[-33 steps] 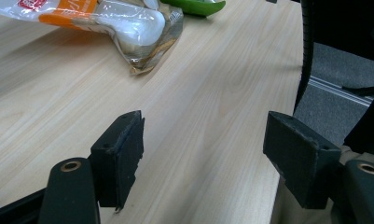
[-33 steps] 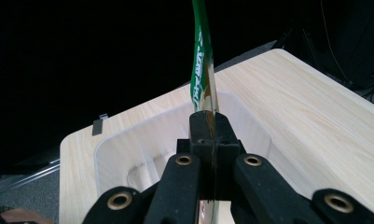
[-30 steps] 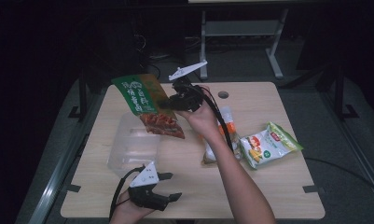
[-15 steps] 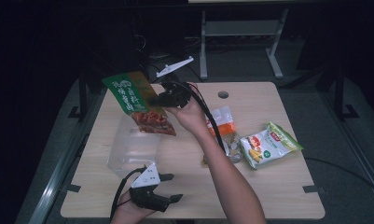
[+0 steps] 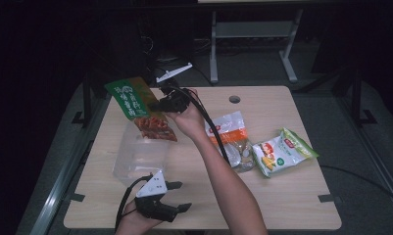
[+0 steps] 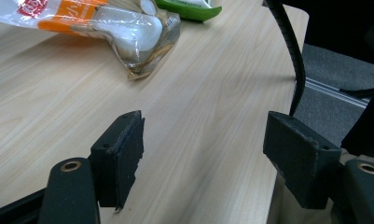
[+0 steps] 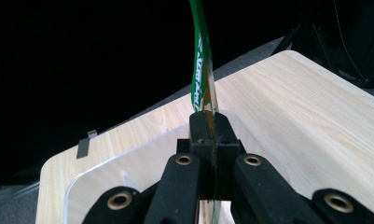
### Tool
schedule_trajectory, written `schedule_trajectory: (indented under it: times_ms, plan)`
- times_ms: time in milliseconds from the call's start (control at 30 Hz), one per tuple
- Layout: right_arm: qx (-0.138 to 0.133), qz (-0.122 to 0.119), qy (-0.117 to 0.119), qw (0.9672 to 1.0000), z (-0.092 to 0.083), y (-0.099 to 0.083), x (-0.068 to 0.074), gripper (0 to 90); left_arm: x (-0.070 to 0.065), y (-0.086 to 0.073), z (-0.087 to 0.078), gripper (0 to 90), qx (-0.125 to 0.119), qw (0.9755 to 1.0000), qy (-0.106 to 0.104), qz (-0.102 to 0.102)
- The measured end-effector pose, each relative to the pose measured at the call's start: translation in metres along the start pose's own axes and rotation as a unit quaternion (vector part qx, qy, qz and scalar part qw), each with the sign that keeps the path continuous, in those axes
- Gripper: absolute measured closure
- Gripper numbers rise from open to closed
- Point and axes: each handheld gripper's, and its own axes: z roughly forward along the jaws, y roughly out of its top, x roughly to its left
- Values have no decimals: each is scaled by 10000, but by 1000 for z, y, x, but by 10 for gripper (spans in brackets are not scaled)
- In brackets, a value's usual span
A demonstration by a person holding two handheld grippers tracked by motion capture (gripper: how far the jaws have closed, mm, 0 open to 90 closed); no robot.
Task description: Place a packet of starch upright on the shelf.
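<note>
Left tongs [image 5: 177, 197]: mine, parked low at the near edge of the bench [image 5: 292, 205], jaws wide apart with bare wood between them. I judge they should wait there, ready to steady the bin if it slides.

Clear bin [image 5: 140, 154]: stands on the bench left of centre, open mouth up, just under the packet. Its walls are thin and light, so I'd guess a knock could shift it.

Green snack packet [image 5: 141, 107]: hanging in the air over the far side of the bin, tilted, its lower red end dipping toward the bin's mouth. In the right gripper view I see it edge-on, rising straight out of the pads.

Right tongs [image 5: 159, 105]: clamped on the packet's edge, jaws pressed together with the film pinched between. To do this well I'd bring the packet over the middle of the mouth, lower until its bottom end is inside the walls, and only then let go.

Other packets: an orange-and-white bag [image 5: 228, 139] and a green-edged bag [image 5: 281, 152] lie flat to the right, well apart from the bin.
</note>
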Motion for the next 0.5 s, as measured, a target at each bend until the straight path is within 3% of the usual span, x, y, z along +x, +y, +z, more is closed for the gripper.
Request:
schedule_trajectory:
  times_ms: [100,500]
  plan:
    - [-30,31,-17,10000,11,-2,-5,900,-1,0,0,284,-67,10000,23,-68]
    - [-156,158,-37,9997,33,-9,-8,900,-2,1,-1,285,-41,10000,48,34]
